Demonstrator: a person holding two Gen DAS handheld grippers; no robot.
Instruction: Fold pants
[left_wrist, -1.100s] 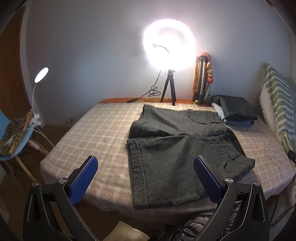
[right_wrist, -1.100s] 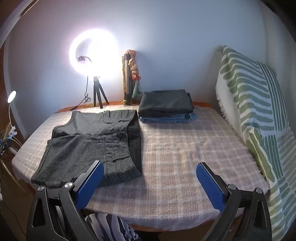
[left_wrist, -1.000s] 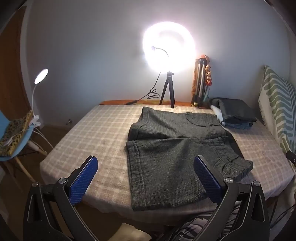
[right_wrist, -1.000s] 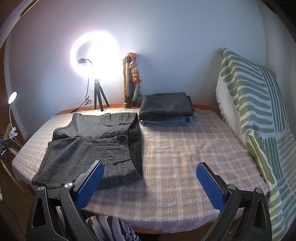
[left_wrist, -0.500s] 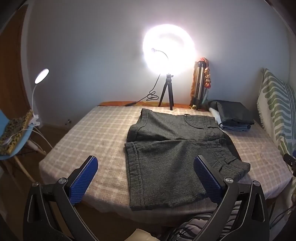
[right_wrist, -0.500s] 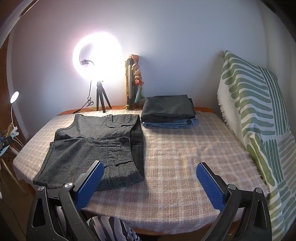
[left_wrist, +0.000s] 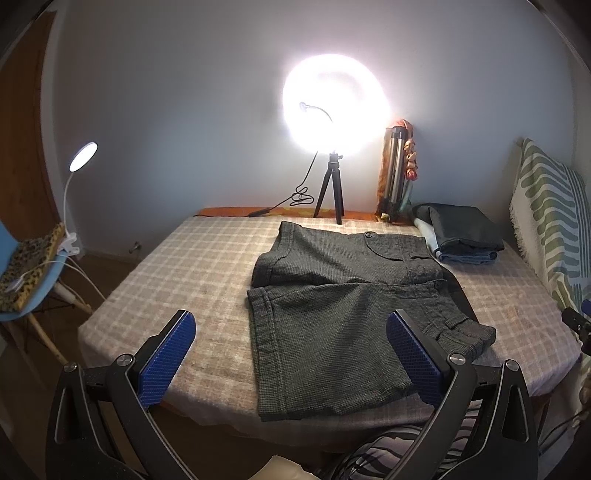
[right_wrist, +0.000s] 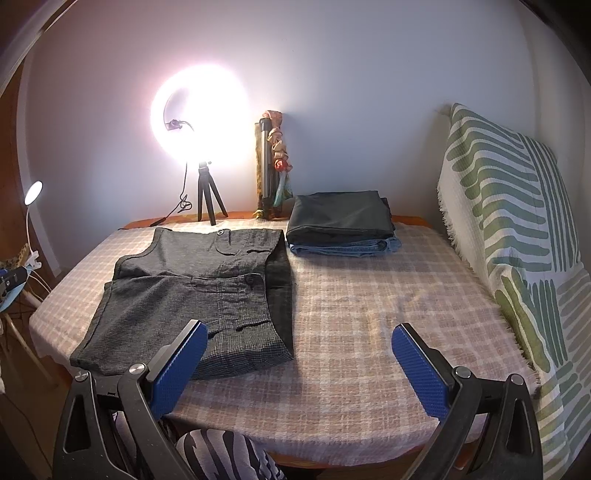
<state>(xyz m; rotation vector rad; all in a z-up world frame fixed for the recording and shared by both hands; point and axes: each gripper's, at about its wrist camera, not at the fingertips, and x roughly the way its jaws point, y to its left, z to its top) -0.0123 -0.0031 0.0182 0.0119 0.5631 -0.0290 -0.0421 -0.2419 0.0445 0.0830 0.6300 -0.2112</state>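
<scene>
Dark grey checked shorts (left_wrist: 332, 306) lie flat on the checked tablecloth (left_wrist: 192, 266), legs toward the left and waistband toward the right. In the right wrist view the same shorts (right_wrist: 192, 291) fill the table's left half. My left gripper (left_wrist: 291, 350) hovers open over the near edge, its right pad above the shorts' near leg and its left pad over bare cloth. My right gripper (right_wrist: 297, 358) is open too, held above the bare tablecloth (right_wrist: 369, 314) to the right of the waistband. Neither holds anything.
A stack of folded clothes (right_wrist: 340, 225) sits at the back right of the table. A ring light on a tripod (left_wrist: 334, 110) and a wrapped folded tripod (left_wrist: 397, 173) stand at the back edge. A green striped throw (right_wrist: 517, 221) hangs at right; a blue chair with a clip lamp (left_wrist: 33, 273) stands at left.
Both views have tilted slightly, so the table and shorts sit a little lower in frame. The shorts lie as before and both grippers stay open.
</scene>
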